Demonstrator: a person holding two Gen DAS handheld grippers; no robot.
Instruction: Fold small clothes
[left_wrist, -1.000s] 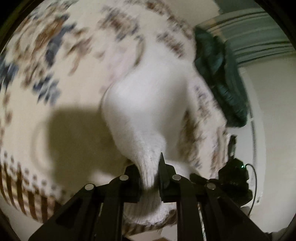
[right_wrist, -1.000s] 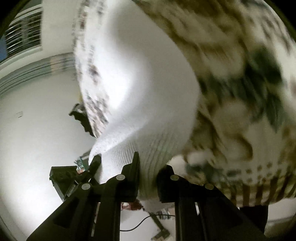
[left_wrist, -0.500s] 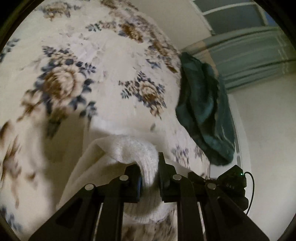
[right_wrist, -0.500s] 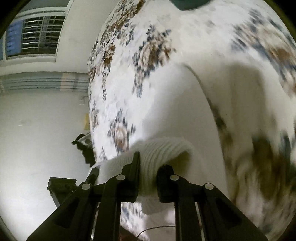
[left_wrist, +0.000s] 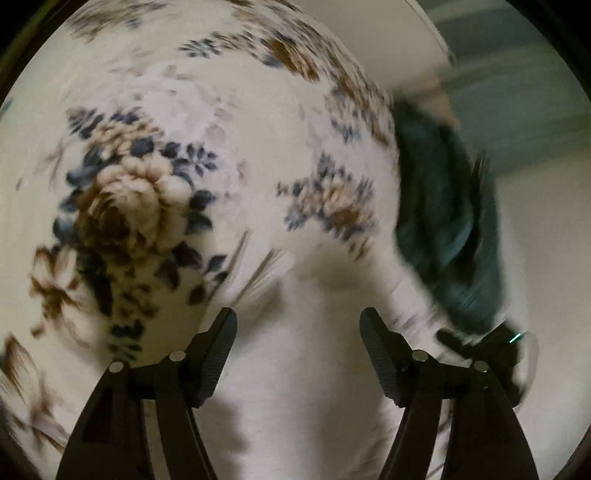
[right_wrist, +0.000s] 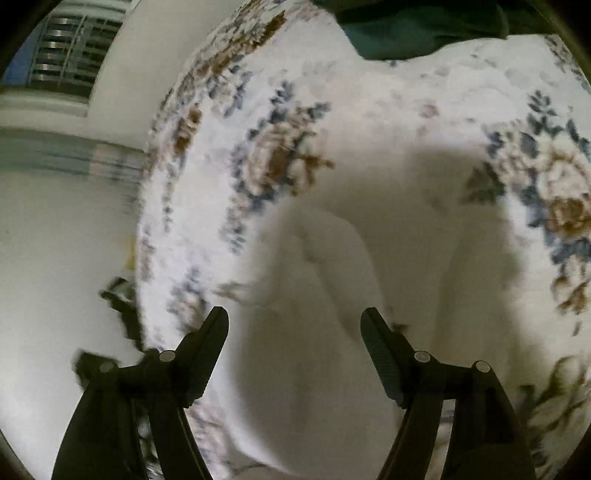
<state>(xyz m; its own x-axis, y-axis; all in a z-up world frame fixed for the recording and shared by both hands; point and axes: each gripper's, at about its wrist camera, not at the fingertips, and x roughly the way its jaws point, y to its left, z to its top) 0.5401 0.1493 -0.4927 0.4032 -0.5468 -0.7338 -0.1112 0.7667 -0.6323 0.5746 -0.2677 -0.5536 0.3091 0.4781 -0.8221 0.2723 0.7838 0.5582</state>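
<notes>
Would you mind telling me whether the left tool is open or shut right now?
Open. The left tool has its fingers spread wide apart, nothing pinched between them; the white garment lies loose beneath.

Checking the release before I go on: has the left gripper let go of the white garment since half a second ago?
Yes. The left gripper now stands open, and the white garment lies on the floral cover between its fingers.

Cloth under black plastic — what we see of the surfaces.

We see a soft, matt white garment lying on a printed floral bedspread, also matt cloth, its weave blurred here. Beside it we make out a dark green fabric, heavier-looking and dull. Both the left gripper and the right gripper look like matt black plastic — with ribbed inner pads and small shiny metal pins.
</notes>
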